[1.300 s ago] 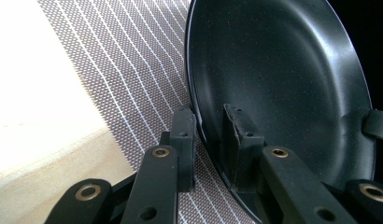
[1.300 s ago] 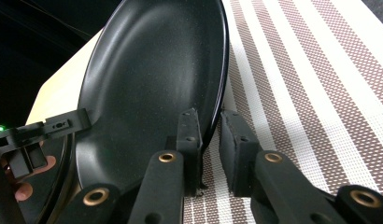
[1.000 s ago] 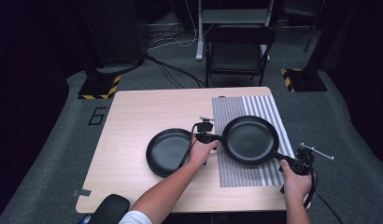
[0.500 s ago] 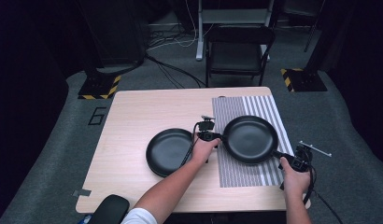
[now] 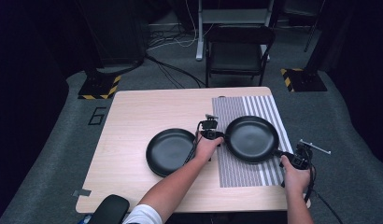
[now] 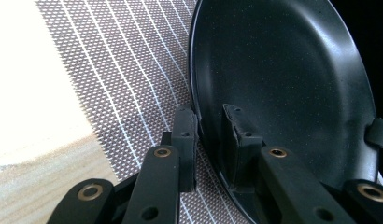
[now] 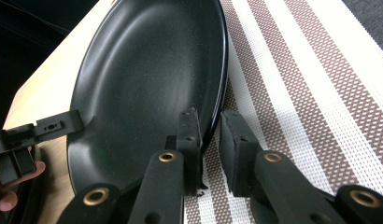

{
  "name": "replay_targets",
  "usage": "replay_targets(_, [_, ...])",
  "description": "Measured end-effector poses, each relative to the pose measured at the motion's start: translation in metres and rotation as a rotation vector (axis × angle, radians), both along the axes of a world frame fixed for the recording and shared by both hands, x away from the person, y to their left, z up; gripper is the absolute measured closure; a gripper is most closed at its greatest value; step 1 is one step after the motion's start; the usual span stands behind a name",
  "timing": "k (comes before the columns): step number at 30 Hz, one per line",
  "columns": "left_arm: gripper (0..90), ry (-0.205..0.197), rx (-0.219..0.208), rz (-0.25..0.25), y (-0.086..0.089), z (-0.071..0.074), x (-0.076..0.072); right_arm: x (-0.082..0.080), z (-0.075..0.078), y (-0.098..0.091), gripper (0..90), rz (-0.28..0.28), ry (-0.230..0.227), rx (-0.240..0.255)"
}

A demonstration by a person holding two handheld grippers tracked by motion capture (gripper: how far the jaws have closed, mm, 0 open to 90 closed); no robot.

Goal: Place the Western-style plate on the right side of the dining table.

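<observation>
Two pans on the table, and we have both grippers at the rim of the right one.

At the left, a second black pan (image 5: 171,151) lies on the bare wood of the table (image 5: 133,116), untouched. Our left gripper (image 6: 209,122) straddles the near-left rim of the large pan (image 5: 251,138), which sits on the striped mat (image 5: 266,109); its jaws stand slightly apart, not clamped. Our right gripper (image 7: 209,125) straddles the near-right rim likewise, jaws apart. We judge a two-sided lift is set up but not yet begun; closing and lifting remain.
</observation>
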State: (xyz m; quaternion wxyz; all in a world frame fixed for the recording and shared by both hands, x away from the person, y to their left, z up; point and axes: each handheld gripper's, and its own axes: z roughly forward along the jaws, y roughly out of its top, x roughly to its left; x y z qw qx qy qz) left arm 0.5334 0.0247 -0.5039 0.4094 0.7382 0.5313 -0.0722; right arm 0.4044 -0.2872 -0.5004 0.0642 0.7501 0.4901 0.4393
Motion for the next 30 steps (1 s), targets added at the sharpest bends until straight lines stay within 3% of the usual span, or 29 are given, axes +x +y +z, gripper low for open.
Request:
replay_targets(12, [75.8, 0.015, 0.034, 0.001, -0.002, -0.001, 0.005, 0.005, -0.01, 0.0, 77.7, -0.001, 0.011, 0.01])
replay_targets(13, [75.6, 0.012, 0.044, -0.007, -0.002, -0.001, 0.005, 0.005, -0.011, -0.001, 77.5, -0.011, 0.012, 0.03])
replay_targets(20, [75.1, 0.012, 0.049, 0.003, -0.004, -0.001, 0.005, 0.006, -0.013, -0.001, 77.0, -0.011, 0.01, 0.025])
replay_targets(23, [75.0, 0.013, 0.049, 0.004, -0.004, -0.001, 0.005, 0.006, -0.012, 0.001, 76.5, -0.013, 0.013, -0.004])
replay_targets(26, [75.0, 0.006, 0.046, 0.0, -0.004, -0.002, 0.005, 0.006, -0.012, -0.001, 76.7, -0.013, 0.011, 0.016])
replay_targets(30, [74.8, 0.007, 0.05, 0.004, -0.004, -0.001, 0.005, 0.006, -0.012, 0.0, 76.3, -0.012, 0.013, 0.006])
